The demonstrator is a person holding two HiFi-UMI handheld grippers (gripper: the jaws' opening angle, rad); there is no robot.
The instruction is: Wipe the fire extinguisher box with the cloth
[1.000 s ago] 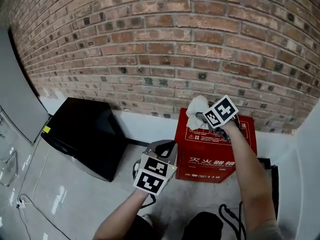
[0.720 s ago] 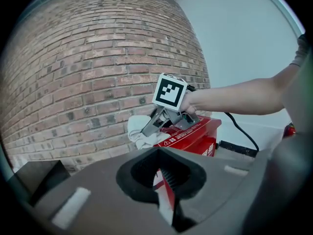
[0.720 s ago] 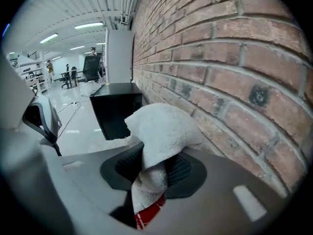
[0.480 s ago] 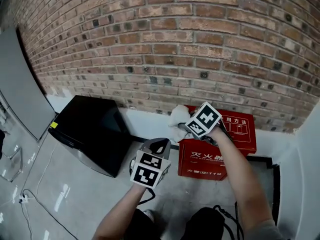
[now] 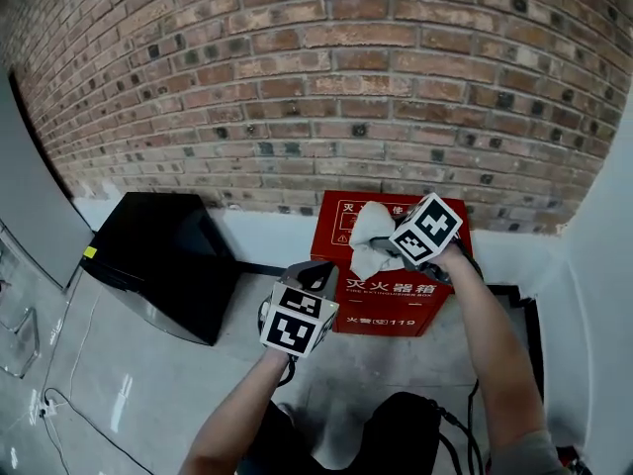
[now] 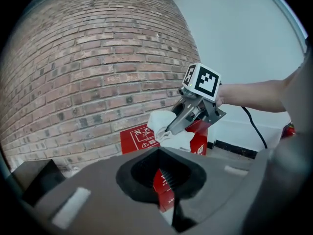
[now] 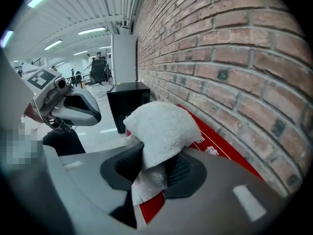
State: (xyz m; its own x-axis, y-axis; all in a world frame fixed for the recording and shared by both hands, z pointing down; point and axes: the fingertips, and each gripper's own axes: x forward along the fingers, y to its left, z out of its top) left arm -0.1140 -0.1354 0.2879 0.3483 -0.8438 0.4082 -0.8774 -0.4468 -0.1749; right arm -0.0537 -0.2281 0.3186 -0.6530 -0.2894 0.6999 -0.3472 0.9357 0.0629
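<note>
- Jaws of the right gripper [image 7: 152, 166] are clenched on a white cloth [image 7: 162, 125], which bulges out in a rounded wad ahead of the pads while a thinner fold hangs down between them.
- Left gripper [image 6: 165, 181] has its jaws drawn together with nothing in them (only a narrow slit shows between them, with red visible through it).
- In the head view the cloth is held over the top of the red fire extinguisher box [image 5: 394, 303], toward the lid's left half and near its front edge; I cannot tell whether it presses on the lid.
- The box stands on the pale floor [image 5: 148, 364], backed against the white strip at the foot of the brick wall [image 5: 297, 87]; white Chinese characters run across its front face.
- The left gripper hangs lower and nearer the person, in front of the box's left front corner and apart from it.
- A black cabinet [image 5: 163, 260] stands on the floor to the left of the box, also by the wall, with a gap between the two.
</note>
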